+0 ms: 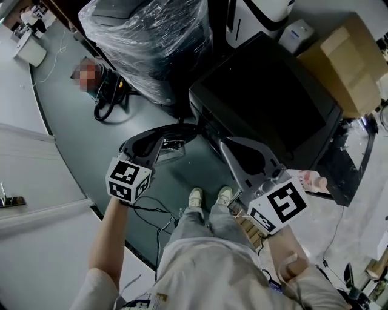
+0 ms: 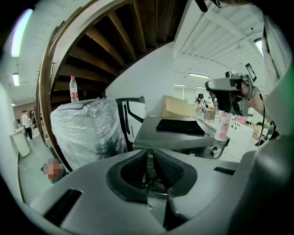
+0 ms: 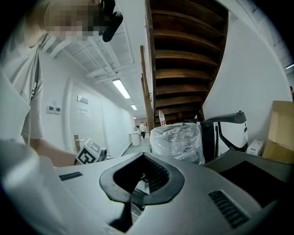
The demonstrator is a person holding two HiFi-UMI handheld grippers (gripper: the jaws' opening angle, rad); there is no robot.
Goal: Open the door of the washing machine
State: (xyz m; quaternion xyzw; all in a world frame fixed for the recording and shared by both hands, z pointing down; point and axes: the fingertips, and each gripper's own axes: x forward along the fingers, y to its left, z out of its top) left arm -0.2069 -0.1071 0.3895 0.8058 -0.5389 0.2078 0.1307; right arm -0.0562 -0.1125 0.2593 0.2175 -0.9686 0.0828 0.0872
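The washing machine [image 1: 267,103] is dark grey, and I look down on its flat top; the left gripper view shows its top [image 2: 179,135] and a knob on the front panel [image 2: 216,149]. A dark curved rim with a shiny part [image 1: 176,136] juts from its front, seemingly the door swung outward. My left gripper [image 1: 159,140] hangs just short of that rim with its pads [image 2: 167,170] barely apart and nothing between them. My right gripper [image 1: 223,143] is held in front of the machine's near corner, shut and empty [image 3: 144,160]. Neither gripper touches the machine.
A plastic-wrapped bundle [image 1: 145,42] stands left of the machine, with a white appliance [image 1: 260,18] behind it and a cardboard box [image 1: 348,66] at its right. Cables [image 1: 109,103] lie on the green floor. My feet [image 1: 209,197] are close to the front. A pink bottle [image 1: 312,180] is at right.
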